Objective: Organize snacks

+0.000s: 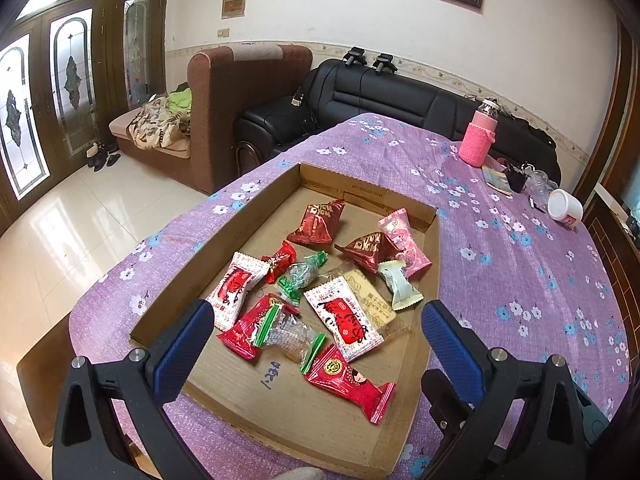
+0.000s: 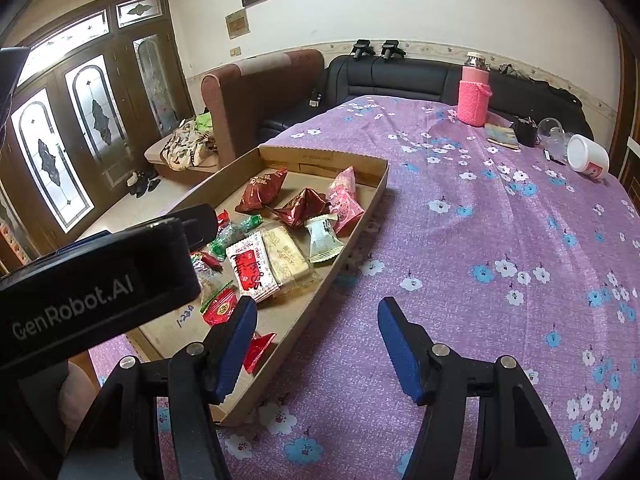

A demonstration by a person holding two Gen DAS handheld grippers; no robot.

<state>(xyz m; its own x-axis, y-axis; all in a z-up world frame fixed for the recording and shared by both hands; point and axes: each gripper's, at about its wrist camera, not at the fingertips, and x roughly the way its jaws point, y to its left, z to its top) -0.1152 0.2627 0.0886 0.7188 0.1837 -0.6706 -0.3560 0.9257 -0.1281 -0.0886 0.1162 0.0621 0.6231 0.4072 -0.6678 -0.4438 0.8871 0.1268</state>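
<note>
Both grippers hang released over light, crinkly, slippery snack packets in the cardboard tray.
Left gripper, right gripper: you'd best pinch a packet across its puffed middle, gently — contents may crush.

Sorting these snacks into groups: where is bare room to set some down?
Free: the purple cloth right of the cardboard tray, up to the pink bottle; also the tray's near floor by the handwriting. Crowded: the tray's middle, wrappers overlapping, and the far right corner around the white jar.
</note>
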